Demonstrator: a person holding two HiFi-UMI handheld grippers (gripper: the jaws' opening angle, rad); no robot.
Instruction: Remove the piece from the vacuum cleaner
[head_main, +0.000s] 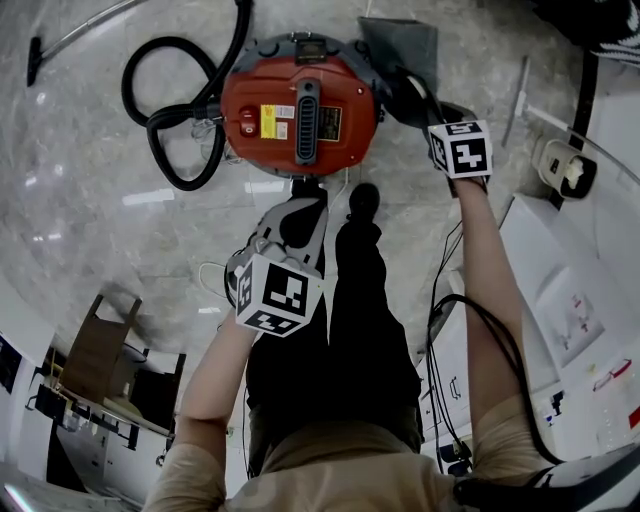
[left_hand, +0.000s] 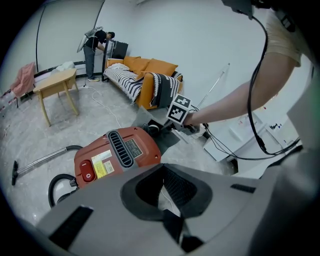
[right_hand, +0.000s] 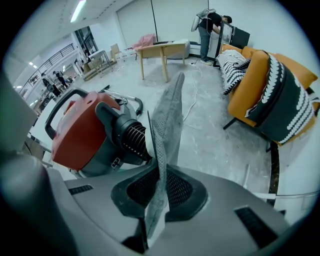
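R gripper (right_hand: 159, 175) fingers clamped on grey mesh piece (right_hand: 167, 115), upper right of head view, just beside red vac (head_main: 298, 108). L gripper (left_hand: 162, 172) fingers together, empty, below vac.

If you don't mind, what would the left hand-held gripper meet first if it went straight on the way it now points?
Most likely the vacuum cleaner, just ahead in the head view, though the floor before it could come first; depth is unclear.
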